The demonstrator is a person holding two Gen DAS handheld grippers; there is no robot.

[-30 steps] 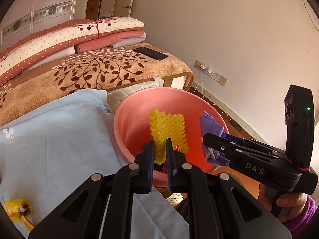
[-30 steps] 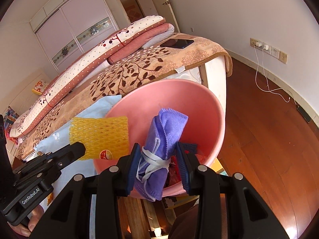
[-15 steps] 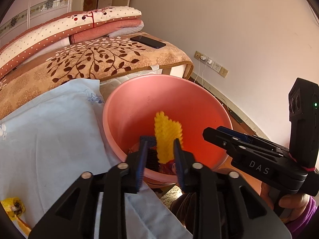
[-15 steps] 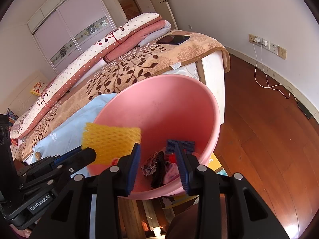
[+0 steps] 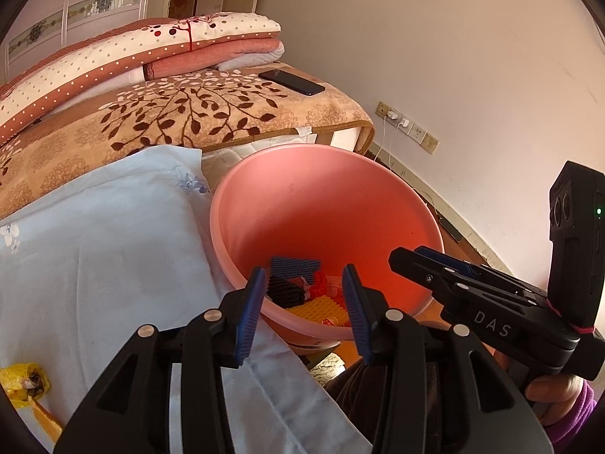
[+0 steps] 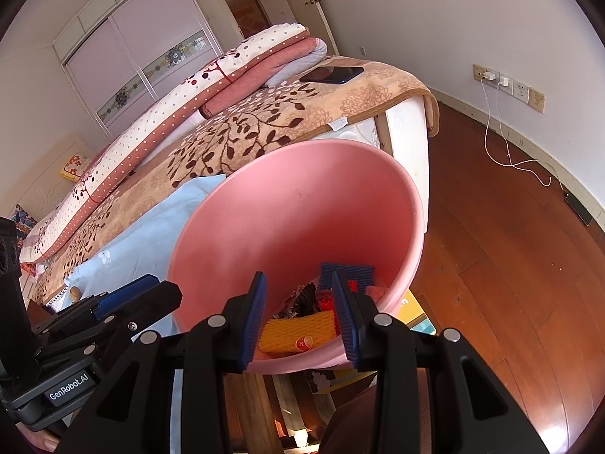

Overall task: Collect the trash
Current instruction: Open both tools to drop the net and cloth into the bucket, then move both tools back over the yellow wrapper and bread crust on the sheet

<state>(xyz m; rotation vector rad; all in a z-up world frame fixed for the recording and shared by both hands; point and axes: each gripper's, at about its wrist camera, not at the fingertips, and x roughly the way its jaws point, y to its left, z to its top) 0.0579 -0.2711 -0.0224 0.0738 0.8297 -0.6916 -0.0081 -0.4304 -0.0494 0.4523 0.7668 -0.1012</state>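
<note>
We hold both tongs, left (image 5: 302, 304) and right (image 6: 298, 314), spread and empty above the pink basin (image 5: 264, 174), so trash lands inside: the yellow foam net (image 6: 298, 331) lies at its near bottom.

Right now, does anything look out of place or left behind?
Yes: a crumpled yellow wrapper lies on the light blue sheet, outside the pink basin holding the other trash. Both claws, left claw and right claw, are open and empty.
</note>
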